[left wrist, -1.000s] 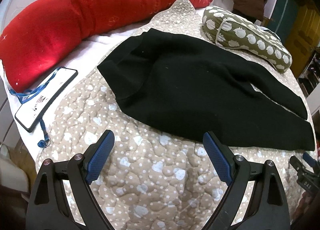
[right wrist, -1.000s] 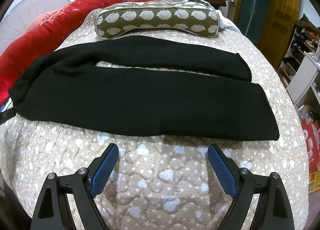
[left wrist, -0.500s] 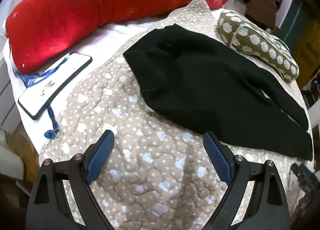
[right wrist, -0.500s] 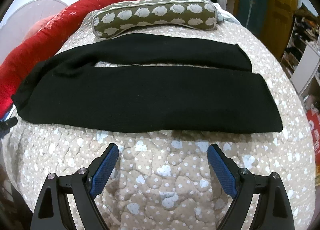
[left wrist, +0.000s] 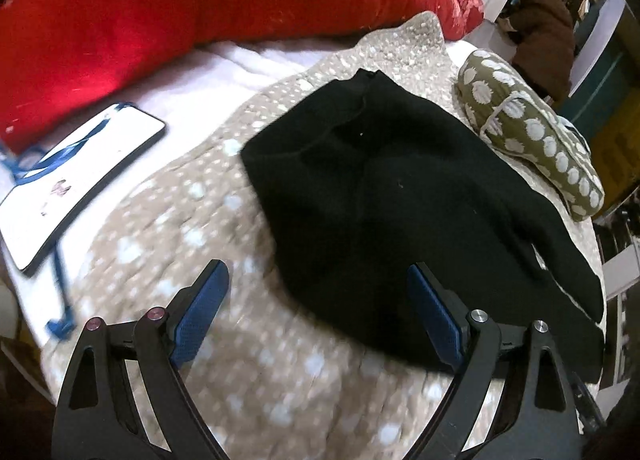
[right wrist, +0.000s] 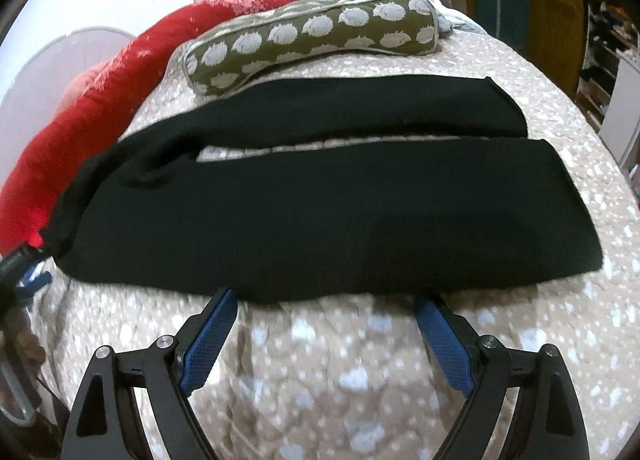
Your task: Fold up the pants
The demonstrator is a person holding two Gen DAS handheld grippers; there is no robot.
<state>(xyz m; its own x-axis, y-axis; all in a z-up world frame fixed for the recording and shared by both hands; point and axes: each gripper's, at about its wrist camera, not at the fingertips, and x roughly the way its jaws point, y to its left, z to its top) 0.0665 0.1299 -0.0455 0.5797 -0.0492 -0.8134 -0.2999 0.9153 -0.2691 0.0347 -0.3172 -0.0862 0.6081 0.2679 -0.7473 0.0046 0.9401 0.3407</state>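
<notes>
1. Left gripper (left wrist: 318, 302): jaws spread wide, nothing between the blue pads (left wrist: 199, 320). It hangs over the quilt at the waist end of the black pants (left wrist: 400, 211). The right-hand pad sits over the dark cloth near its near edge; contact likely but motion blur makes it hard to confirm.
2. Right gripper (right wrist: 326, 334): jaws equally wide apart, holding nothing. Both fingertips (right wrist: 222, 310) reach the near long edge of the pants (right wrist: 320, 219), tips just at or slightly under the hem line of the near leg.
3. Pants lie flat and unfolded on the spotted beige quilt (right wrist: 340, 372), the two legs side by side with a thin strip of quilt showing between them. Waist end toward the left gripper, cuffs toward the far right of the right wrist view.
4. Olive bolster pillow (right wrist: 316, 39) with pale spots lies just beyond the far leg.
5. Long red pillow (left wrist: 180, 11) runs along the bed's far left side.
6. A phone (left wrist: 76, 183) with a blue lanyard rests on the white sheet, well apart from the pants.
</notes>
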